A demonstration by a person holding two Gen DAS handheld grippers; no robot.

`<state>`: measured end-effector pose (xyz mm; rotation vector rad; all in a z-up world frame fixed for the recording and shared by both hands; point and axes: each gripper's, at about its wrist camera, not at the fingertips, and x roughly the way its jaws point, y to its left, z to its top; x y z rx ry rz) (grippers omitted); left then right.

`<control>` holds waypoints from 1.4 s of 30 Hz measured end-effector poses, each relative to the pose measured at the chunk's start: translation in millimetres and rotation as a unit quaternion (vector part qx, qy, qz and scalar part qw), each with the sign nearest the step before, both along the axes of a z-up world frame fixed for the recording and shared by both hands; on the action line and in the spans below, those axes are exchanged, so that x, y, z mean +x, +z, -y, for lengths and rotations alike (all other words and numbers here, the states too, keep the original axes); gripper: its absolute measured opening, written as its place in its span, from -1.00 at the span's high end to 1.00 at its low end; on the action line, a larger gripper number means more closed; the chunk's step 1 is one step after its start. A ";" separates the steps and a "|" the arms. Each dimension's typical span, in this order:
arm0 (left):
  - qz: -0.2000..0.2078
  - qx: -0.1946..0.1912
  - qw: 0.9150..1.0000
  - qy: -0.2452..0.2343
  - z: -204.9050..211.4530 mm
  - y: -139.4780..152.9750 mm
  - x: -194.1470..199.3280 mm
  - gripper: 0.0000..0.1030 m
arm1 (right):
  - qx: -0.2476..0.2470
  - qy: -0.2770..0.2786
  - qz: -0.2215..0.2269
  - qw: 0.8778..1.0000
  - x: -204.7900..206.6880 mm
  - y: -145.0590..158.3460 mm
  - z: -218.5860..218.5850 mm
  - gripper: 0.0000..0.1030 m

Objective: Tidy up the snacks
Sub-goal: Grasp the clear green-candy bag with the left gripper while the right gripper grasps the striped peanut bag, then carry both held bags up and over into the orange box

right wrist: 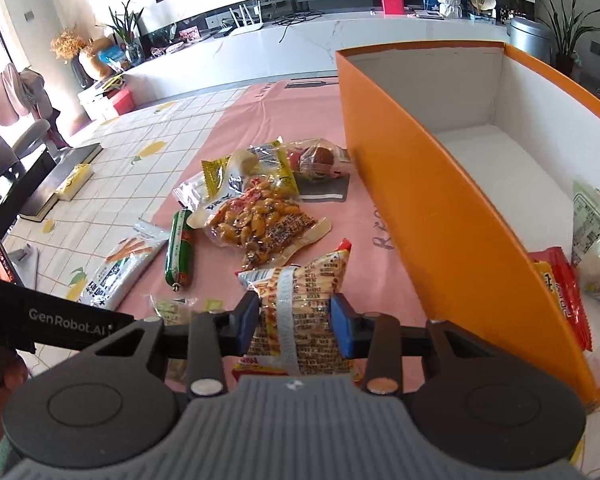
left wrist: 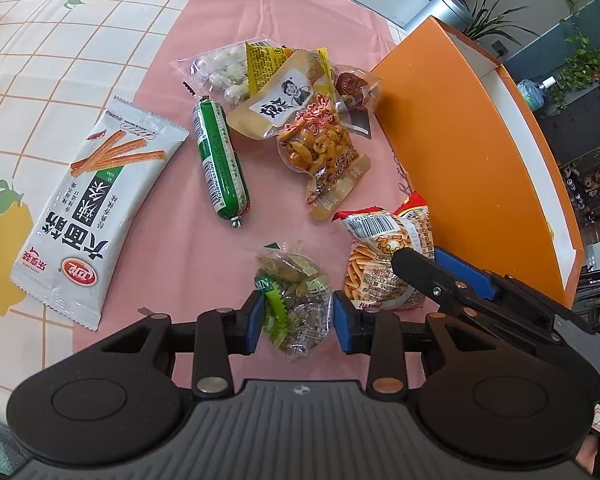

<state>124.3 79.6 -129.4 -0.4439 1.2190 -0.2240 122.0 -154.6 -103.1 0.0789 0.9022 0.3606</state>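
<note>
Left hand-held gripper (left wrist: pixel 294 318) pinching the clear green snack pack (left wrist: pixel 296 300), right hand-held gripper (right wrist: pixel 294 322) clamped on the noodle-stick bag (right wrist: pixel 304 312), both beside the orange box (right wrist: pixel 440 216).

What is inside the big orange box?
In the orange box, near its close end, lie a red and yellow packet and a pale packet. The far end shows bare white floor. The orange wall hides the near corner, so more could be there.

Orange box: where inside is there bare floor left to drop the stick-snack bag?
The far half of the orange box is bare white floor, bordered by its back wall. The near end is crowded: red packet and white packet. Right gripper grips the stick-snack bag.
</note>
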 end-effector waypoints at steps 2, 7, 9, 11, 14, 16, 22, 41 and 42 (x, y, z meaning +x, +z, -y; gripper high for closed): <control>-0.001 -0.002 1.000 0.002 -0.6 -0.2 -0.4 0.21 | 0.004 0.001 -0.006 1.000 0.9 -2.1 0.2 0.33; -0.001 -0.006 1.000 0.005 -1.4 -0.1 -0.1 0.19 | 0.013 -0.009 -0.018 1.000 3.8 -8.9 2.1 0.33; 0.000 -0.006 1.000 0.007 -1.2 -0.3 0.2 0.18 | 0.013 -0.010 -0.021 1.000 4.3 -12.2 2.0 0.33; -0.001 -0.010 1.000 0.013 -1.7 -0.9 0.7 0.18 | 0.018 -0.016 -0.027 0.999 6.0 -15.7 3.8 0.38; 0.000 -0.016 1.000 0.020 -1.9 -1.7 1.7 0.19 | 0.015 -0.020 -0.030 0.999 7.1 -18.2 4.0 0.41; 0.003 -0.020 1.000 0.024 -1.4 -1.9 1.6 0.21 | 0.009 -0.017 -0.026 0.999 6.1 -17.8 2.6 0.43; 0.025 -0.012 0.999 0.036 -0.7 6.7 -6.7 0.31 | -0.001 -0.005 -0.014 1.000 -2.1 -8.1 0.3 0.54; 0.170 -0.021 0.985 0.005 46.3 114.6 -18.4 0.35 | 0.001 -0.006 0.088 0.996 -43.5 96.8 49.3 0.54; 0.176 -0.022 0.984 -0.002 52.6 118.9 -16.1 0.35 | -0.003 -0.006 0.092 0.996 -43.7 101.0 53.9 0.54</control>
